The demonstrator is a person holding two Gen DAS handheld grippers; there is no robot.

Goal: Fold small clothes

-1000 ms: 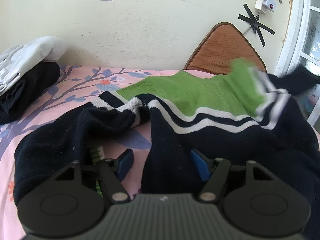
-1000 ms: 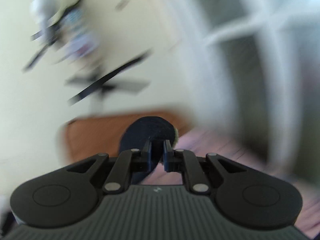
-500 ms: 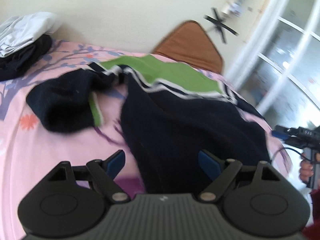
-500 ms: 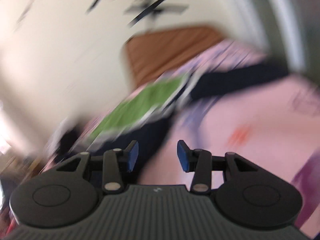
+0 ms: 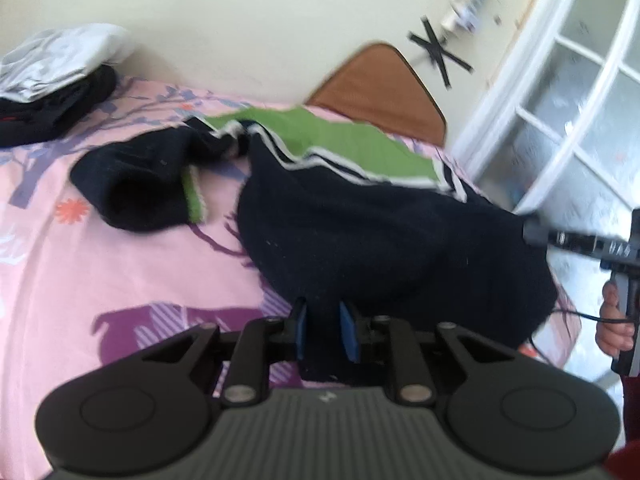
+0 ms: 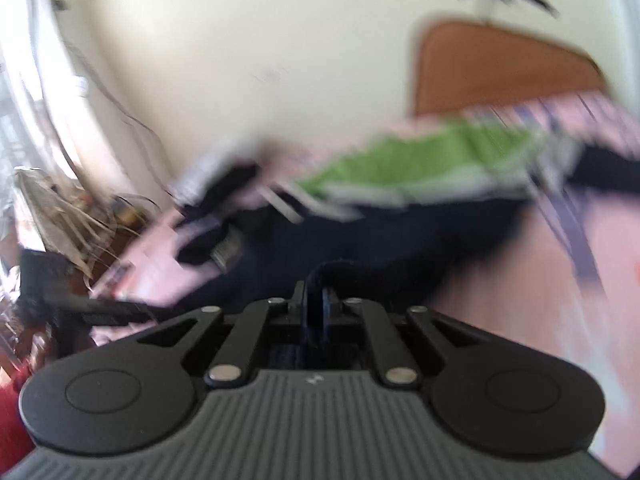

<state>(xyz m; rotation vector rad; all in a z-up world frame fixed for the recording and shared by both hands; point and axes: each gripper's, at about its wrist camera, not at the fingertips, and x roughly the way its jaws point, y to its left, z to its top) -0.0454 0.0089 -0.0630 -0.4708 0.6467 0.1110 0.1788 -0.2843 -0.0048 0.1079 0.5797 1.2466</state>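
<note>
A navy sweater (image 5: 380, 240) with a green yoke (image 5: 340, 140) and white stripes lies spread on the pink bedsheet (image 5: 120, 280). One sleeve (image 5: 136, 184) is flung out to the left. My left gripper (image 5: 322, 316) is closing, its blue pads pressing the sweater's near hem. In the blurred right wrist view, the right gripper (image 6: 316, 300) is closing too. It pinches a raised fold of the navy sweater (image 6: 360, 240). In the left wrist view, the right gripper (image 5: 534, 232) meets the sweater's right edge, and a hand (image 5: 612, 320) holds it.
A pile of black and white clothes (image 5: 52, 92) sits at the bed's far left. A brown board (image 5: 384, 88) leans on the cream wall behind the bed. A white-framed window (image 5: 580, 100) stands to the right. The bed's edge runs beside the sweater on the right.
My left jaws went from wide open to closed on the hem after swinging right. The right gripper swung from the wall down to the bed, opened, then closed on the sweater's edge.
</note>
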